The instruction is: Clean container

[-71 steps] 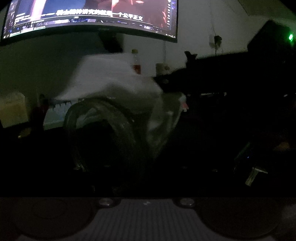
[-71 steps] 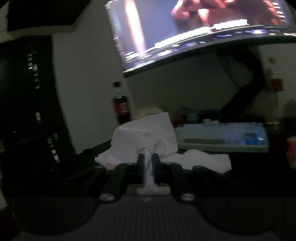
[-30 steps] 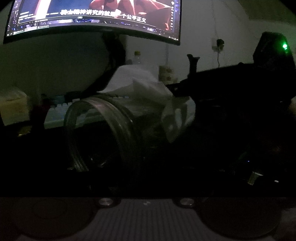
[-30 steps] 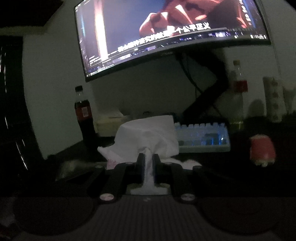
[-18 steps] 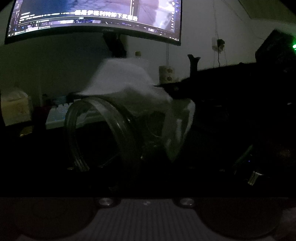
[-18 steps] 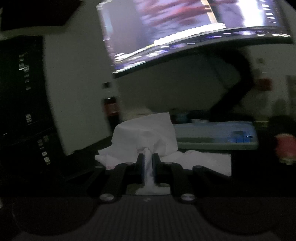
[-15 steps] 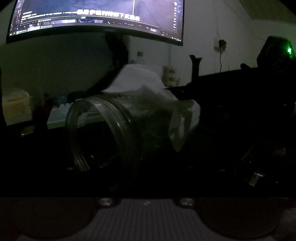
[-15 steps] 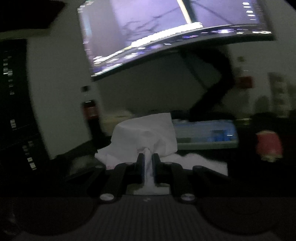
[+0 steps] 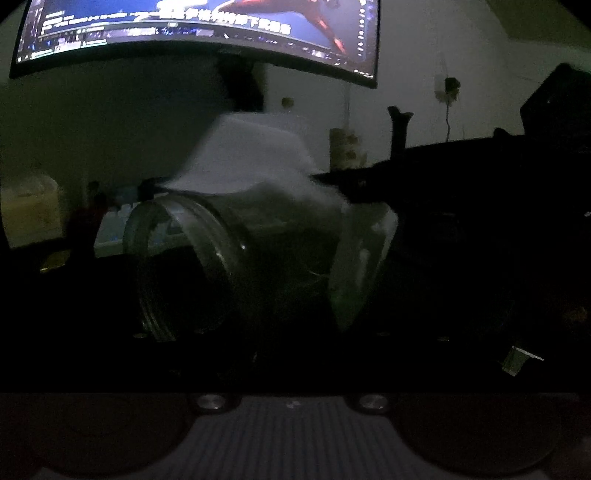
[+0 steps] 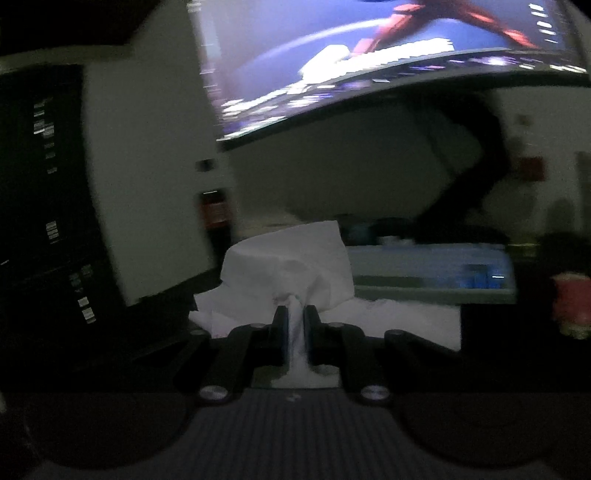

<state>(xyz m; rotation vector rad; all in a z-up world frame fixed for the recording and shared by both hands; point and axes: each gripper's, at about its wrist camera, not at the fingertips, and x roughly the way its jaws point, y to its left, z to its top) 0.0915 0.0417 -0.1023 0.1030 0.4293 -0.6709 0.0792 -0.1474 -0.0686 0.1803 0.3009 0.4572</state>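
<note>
Dimly, from the left wrist camera, a clear glass jar (image 9: 207, 258) lies on its side at the centre, its threaded mouth turned toward nine o'clock. A white tissue (image 9: 255, 162) is draped over its top at twelve o'clock and hangs down its far end at three o'clock, blurred. The left gripper's own fingers are lost in the dark, so whether its jaws grip the jar I cannot tell. Behind, a lit monitor (image 9: 199, 33) spreads across eleven to one o'clock, and a pale keyboard (image 9: 114, 229) shows at nine o'clock behind the jar.

From the right wrist camera, the right gripper (image 10: 294, 314) has its jaws closed tight on a twist of the tissue (image 10: 288, 266), which balloons up just past the fingertips toward twelve o'clock. The monitor (image 10: 369, 55) fills one o'clock, the keyboard (image 10: 424, 273) sits at three o'clock, and a dark bottle with a red label (image 10: 216, 210) stands at ten o'clock. This view is smeared.
</note>
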